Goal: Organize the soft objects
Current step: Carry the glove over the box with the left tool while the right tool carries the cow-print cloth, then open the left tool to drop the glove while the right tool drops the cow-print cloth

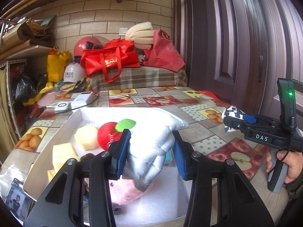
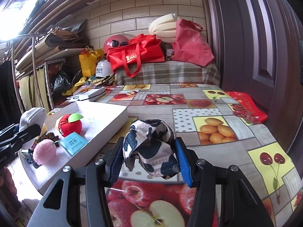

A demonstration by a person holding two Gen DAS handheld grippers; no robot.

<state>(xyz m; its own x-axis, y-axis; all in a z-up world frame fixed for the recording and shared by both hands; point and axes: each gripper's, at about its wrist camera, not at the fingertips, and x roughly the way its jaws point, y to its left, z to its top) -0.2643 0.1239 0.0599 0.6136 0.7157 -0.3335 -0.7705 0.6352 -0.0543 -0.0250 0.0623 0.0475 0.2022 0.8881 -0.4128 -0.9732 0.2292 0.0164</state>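
White cotton filled the left gripper (image 1: 151, 151): a work glove (image 1: 151, 138) was clamped between its blue pads, cuff bunched low and fingers splayed upward, held above the shallow white foam tray (image 2: 106, 111). The right gripper (image 2: 151, 160) was closed on a crumpled black-and-white patterned cloth (image 2: 151, 147), pinched between both blue pads and held over the tablecloth just to the right of the tray, clear of its rim. A hand (image 1: 289, 166) gripped that tool's grey handle at the right edge of the left wrist view.

Inside the tray lay a red plush apple (image 2: 70, 125) with a green leaf, a pink fluffy ball (image 2: 44, 151) near the front, a light blue packet (image 2: 73, 143) beside them, and a small dark knobbly item I could not identify. Yellow sponge blocks (image 1: 87, 138) sat at the tray's left side.

The tray rested on a table covered in a fruit-print oilcloth (image 2: 217, 128). Near the far left edge sat a white power bank (image 1: 84, 97) with a cable. Beyond the table, a plaid-covered surface carried a red tote bag (image 2: 136, 54), a second red bag (image 2: 191, 45) and rolled cream foam (image 2: 164, 28), against a tiled wall beside a dark door
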